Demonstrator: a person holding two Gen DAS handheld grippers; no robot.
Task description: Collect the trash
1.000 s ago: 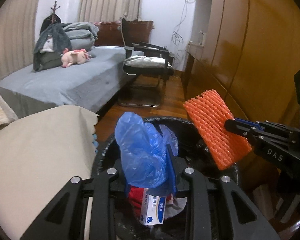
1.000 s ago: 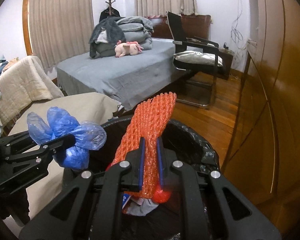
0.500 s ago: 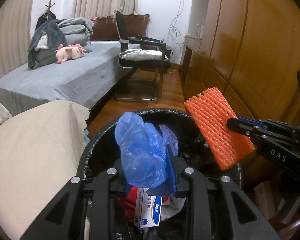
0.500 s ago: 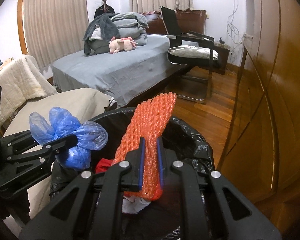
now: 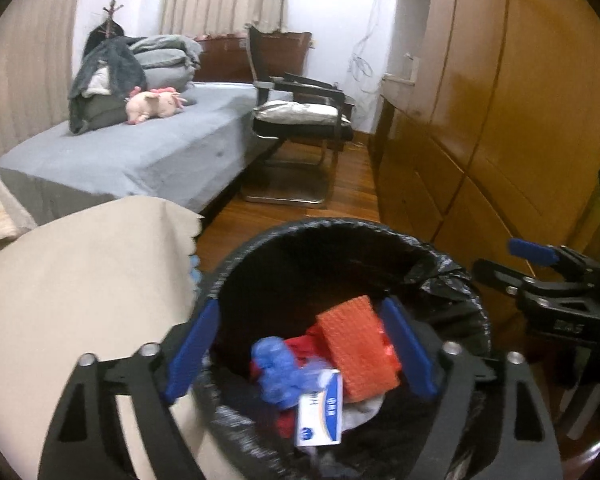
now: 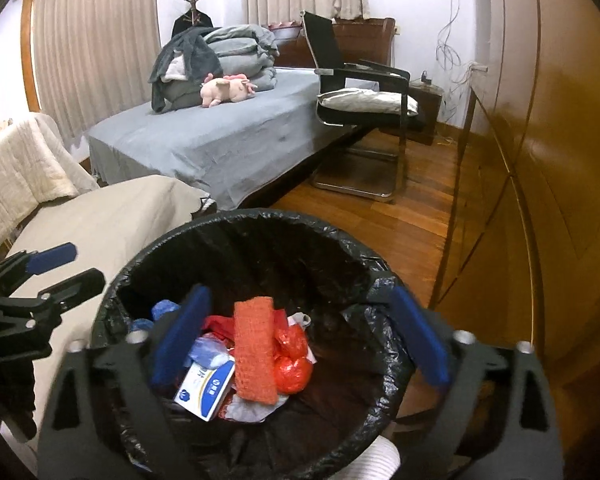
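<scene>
A black-lined trash bin [image 5: 340,228] [image 6: 252,216] stands just below both grippers. Inside it lie the orange foam net [image 5: 358,352] [image 6: 254,354], the blue plastic bag [image 5: 280,368] [image 6: 162,308], a white and blue box [image 5: 320,414] [image 6: 206,390] and red wrappers [image 6: 292,364]. My left gripper [image 5: 298,344] hangs over the bin, its jaws opening wide with nothing gripped. My right gripper [image 6: 300,336] is likewise over the bin, jaws opening, nothing between the pads. Each gripper shows in the other's view: the right gripper [image 5: 532,268], the left gripper [image 6: 56,268].
A beige-covered surface [image 5: 80,280] borders the bin on the left. A grey bed [image 6: 220,140] with folded bedding and a pink plush toy [image 6: 226,88] lies beyond. A black chair [image 6: 360,96] stands on the wooden floor. Wooden wardrobe doors [image 5: 500,120] run along the right.
Both grippers went from shut to wide. The blue bag and the orange foam net dropped from the jaws into the bin.
</scene>
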